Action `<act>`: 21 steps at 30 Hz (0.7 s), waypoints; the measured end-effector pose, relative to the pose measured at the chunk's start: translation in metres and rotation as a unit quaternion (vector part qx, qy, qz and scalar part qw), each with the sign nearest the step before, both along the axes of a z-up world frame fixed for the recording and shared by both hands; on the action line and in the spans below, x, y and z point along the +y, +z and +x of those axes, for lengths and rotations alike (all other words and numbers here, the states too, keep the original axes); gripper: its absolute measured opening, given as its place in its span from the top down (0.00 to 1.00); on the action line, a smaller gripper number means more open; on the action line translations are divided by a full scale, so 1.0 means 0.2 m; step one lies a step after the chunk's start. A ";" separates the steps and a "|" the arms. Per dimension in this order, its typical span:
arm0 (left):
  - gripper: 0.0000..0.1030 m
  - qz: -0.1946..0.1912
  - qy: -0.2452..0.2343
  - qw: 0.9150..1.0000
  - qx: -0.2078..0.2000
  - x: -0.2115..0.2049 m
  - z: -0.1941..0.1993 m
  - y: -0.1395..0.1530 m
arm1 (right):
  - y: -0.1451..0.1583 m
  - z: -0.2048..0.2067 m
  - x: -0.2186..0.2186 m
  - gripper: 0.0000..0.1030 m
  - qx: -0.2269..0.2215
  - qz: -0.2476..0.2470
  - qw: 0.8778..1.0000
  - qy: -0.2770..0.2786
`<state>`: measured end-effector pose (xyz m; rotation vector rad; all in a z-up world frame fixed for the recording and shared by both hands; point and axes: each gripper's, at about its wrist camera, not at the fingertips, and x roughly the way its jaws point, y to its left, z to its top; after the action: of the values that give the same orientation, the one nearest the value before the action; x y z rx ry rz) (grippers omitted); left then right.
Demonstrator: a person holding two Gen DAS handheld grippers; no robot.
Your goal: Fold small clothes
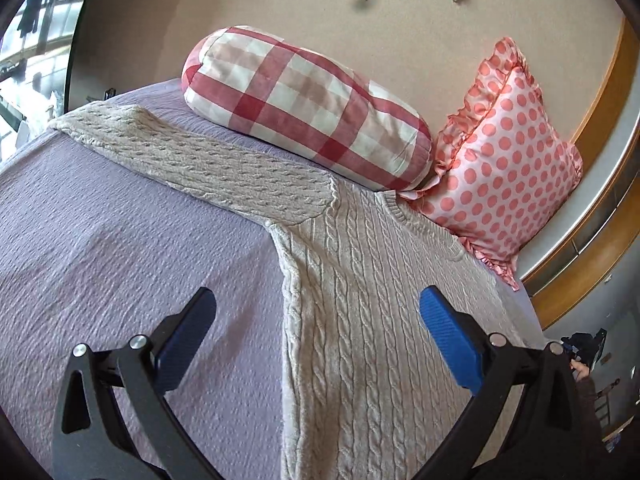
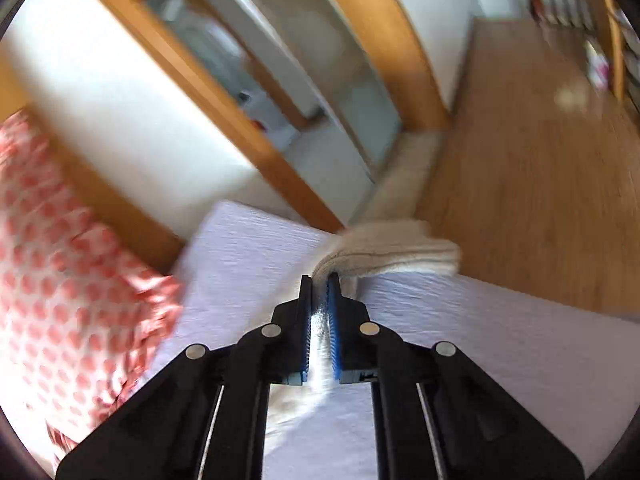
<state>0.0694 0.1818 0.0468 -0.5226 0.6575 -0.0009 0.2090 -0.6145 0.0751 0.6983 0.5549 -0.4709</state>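
Observation:
A cream cable-knit sweater [image 1: 360,300] lies flat on the lilac bedspread [image 1: 120,260], its left sleeve [image 1: 192,152] stretched out toward the far left. My left gripper [image 1: 316,312] is open, hovering over the sweater's left side edge, one finger over the bedspread and one over the body. In the right wrist view my right gripper [image 2: 320,280] is shut on the sweater's other sleeve [image 2: 392,252], whose cuff end hangs beyond the pads near the bed's edge. That view is motion-blurred.
A red-and-white checked bolster pillow [image 1: 308,104] and a pink polka-dot frilled pillow [image 1: 504,176] lie at the head of the bed by the sweater's collar. The dotted pillow [image 2: 60,280] is left of my right gripper. Wooden floor [image 2: 540,180] lies beyond the bed edge.

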 end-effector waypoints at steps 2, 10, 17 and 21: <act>0.02 0.018 0.021 1.000 0.013 0.07 0.01 0.01 | 0.17 0.05 0.24 0.92 -0.039 -0.026 0.997 0.066; 0.02 0.040 0.089 0.994 0.040 0.32 0.05 0.07 | 0.52 0.27 1.57 0.92 -0.139 0.004 0.905 0.403; 0.02 0.030 0.158 0.985 0.059 0.61 0.13 0.09 | 0.28 0.29 2.17 0.35 -0.006 0.001 0.860 0.510; 0.02 -0.004 0.178 0.982 0.067 0.82 0.21 0.02 | 0.34 0.10 1.96 0.15 -0.043 -0.028 0.883 0.467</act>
<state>0.1124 0.3467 0.0508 -0.6471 0.6878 0.3711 0.2298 -0.2225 0.1432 0.3242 0.7181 0.4476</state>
